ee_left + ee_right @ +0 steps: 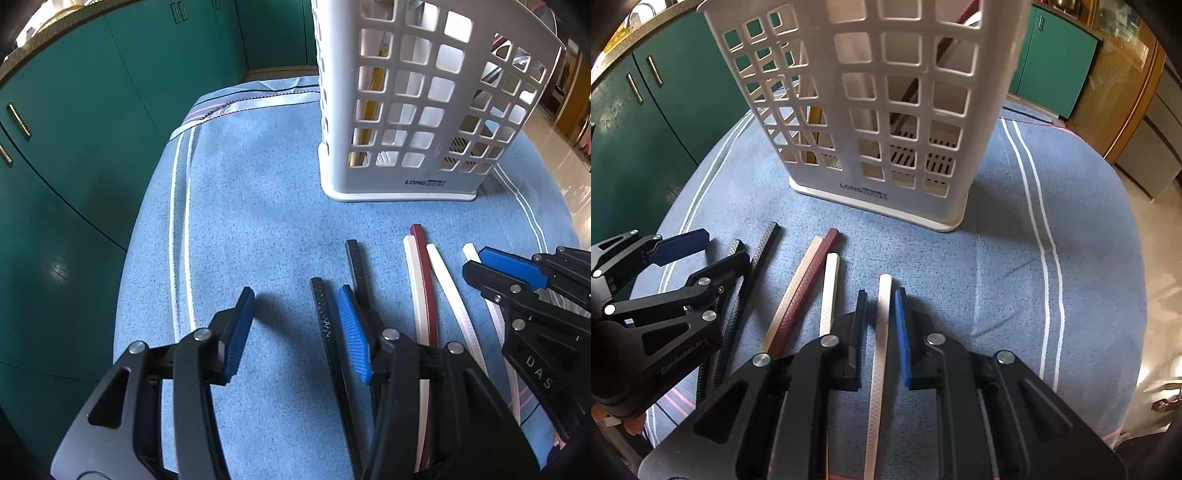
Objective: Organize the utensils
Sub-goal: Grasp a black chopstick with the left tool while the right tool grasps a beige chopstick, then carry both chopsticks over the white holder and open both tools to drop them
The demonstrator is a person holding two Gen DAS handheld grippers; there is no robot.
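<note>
Six chopsticks lie side by side on the blue surface (960,277) in front of the white basket (871,110); two black, one red, three white; a few sticks seem to stand in the basket already, so much is left to do; the right gripper (881,317) has its fingers close on both sides of a white stick (881,332), not yet squeezing; the left gripper (299,325) is wide open and holds nothing
</note>
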